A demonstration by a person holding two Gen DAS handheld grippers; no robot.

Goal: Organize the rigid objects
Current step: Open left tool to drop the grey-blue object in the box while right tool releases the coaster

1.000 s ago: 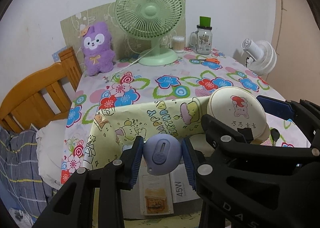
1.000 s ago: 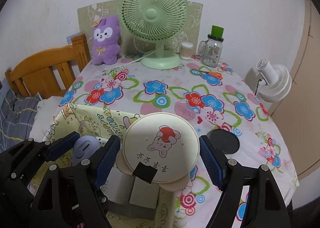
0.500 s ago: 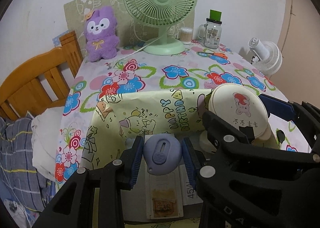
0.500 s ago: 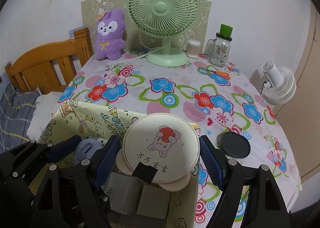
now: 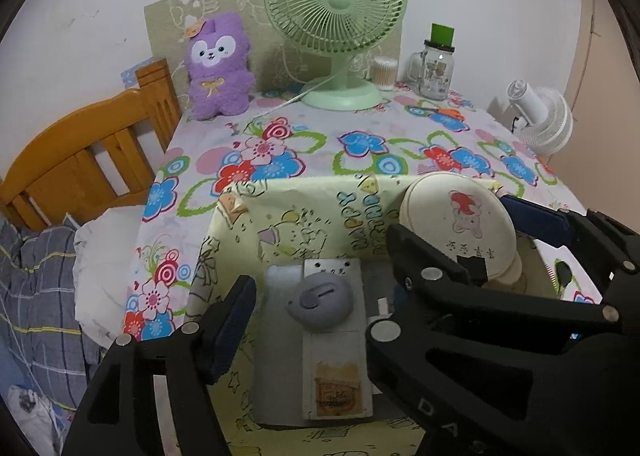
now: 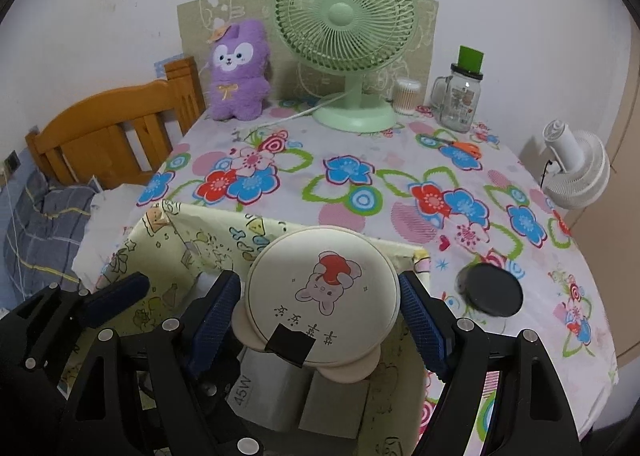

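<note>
Blue-grey and rounded, the little gadget (image 5: 322,302) lies on the flat grey boxes (image 5: 332,344) inside the yellow cartoon-print box (image 5: 288,215), and the left gripper (image 5: 320,320) is opening its jaws around it, pads clear of its sides. That one looks delivered. Just to the right, the right gripper (image 6: 320,310) has its jaws wide apart on the cream round case (image 6: 322,296), poised over the box's near right corner, not yet set down. Further right, a black disc (image 6: 494,295) waits on the floral tablecloth (image 6: 360,175), apparently next.
</note>
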